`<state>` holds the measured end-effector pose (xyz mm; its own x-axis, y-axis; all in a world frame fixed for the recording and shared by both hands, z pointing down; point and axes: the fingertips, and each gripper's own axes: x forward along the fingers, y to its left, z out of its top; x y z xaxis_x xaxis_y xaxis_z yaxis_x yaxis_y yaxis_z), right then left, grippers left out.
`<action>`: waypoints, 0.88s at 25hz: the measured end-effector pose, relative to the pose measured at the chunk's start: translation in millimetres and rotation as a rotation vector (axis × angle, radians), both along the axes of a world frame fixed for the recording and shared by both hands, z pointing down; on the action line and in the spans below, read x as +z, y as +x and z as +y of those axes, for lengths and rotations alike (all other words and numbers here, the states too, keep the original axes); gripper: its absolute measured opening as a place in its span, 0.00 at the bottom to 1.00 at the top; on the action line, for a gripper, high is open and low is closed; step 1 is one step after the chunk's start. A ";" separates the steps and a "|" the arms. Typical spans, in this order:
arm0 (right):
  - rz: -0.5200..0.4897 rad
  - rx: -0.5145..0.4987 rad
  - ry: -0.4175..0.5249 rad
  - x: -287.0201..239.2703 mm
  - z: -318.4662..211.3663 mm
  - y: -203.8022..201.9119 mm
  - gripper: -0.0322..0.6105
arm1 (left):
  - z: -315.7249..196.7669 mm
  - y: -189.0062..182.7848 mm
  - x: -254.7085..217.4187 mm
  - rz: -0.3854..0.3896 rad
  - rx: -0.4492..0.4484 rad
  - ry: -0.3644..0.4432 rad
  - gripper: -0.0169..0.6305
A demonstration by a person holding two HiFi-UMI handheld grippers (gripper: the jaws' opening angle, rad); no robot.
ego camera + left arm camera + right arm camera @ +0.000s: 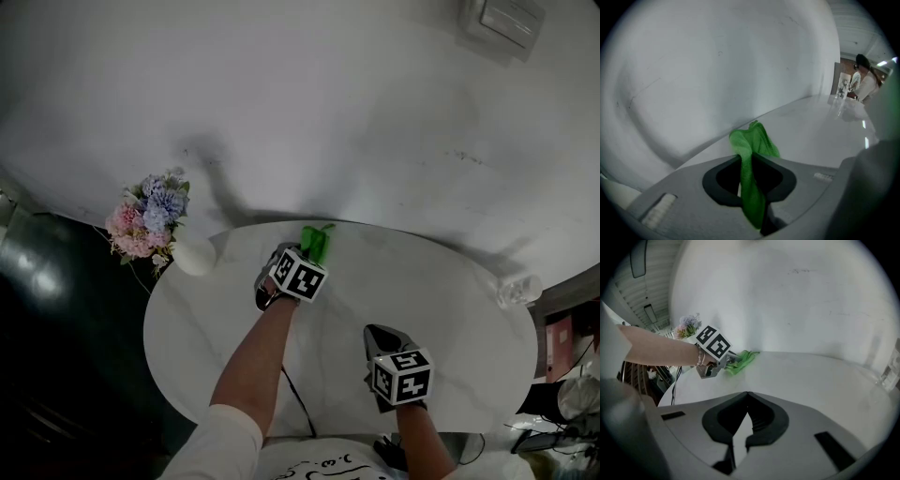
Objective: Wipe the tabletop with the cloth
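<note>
Head view: the left gripper (304,251) reaches to about 12 o'clock on the round tabletop (450,309), its jaws clamped on the green cloth (317,241) close to the far rim by the wall. The right gripper (381,334) hangs empty near 5 o'clock. Flowers (148,217) in a white vase (194,256) stand at 10 o'clock, and a glass (518,289) stands at 3 o'clock on the rim.

To wipe well from here, I would tip the gripper down so the bunched cloth presses flat. Then I would draw it toward 6 o'clock in overlapping strokes, keeping clear of the vase and glass. The grip is only on a narrow fold, so heavy drag could pull the cloth loose.

Left gripper view: the cloth (759,139) runs as a thin pinched strip through the closed jaws and blooms into soft folds beyond them. It looks like fleecy microfibre, limp and easy to crush. The tabletop (820,122) beyond is smooth and glossy and carries reflections.

Right gripper view: the right gripper's (747,393) jaws meet at the tips with nothing between them. At 11 o'clock the left gripper (730,363) holds the cloth (744,358), which seems to rest on the surface. The tabletop (825,380) is pale, faintly veined like marble, hard and slick, so the cloth should glide easily.
</note>
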<state>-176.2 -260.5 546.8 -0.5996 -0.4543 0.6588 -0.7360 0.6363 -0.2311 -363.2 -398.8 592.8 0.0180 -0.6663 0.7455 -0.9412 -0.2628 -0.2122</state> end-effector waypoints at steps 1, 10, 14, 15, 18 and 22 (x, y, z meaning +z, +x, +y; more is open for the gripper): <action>-0.001 -0.004 -0.001 0.1 1.3 -2.7 0.05 | 1.7 -4.5 -0.1 -0.003 -0.006 0.000 0.12; -0.003 -0.037 -0.005 2.8 11.0 -20.5 0.05 | 21.8 -50.4 -0.9 -0.036 -0.071 0.000 0.12; -0.004 -0.051 -0.005 2.9 14.6 -28.5 0.05 | 28.1 -66.3 -1.3 -0.045 -0.095 0.003 0.12; -0.004 -0.054 -0.005 3.0 15.0 -29.7 0.05 | 29.5 -69.3 -1.1 -0.048 -0.099 0.004 0.12; -0.002 -0.058 -0.005 3.4 16.2 -32.1 0.05 | 33.9 -77.0 -0.3 -0.052 -0.107 0.003 0.12; 0.000 -0.062 -0.006 3.3 19.6 -35.7 0.05 | 40.1 -89.1 -0.6 -0.044 -0.131 0.005 0.12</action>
<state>-212.0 -240.9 550.2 -0.6268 -0.4121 0.6612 -0.6950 0.6795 -0.2353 -452.2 -358.6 592.2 -0.1022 -0.6647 0.7401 -0.9572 -0.1367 -0.2550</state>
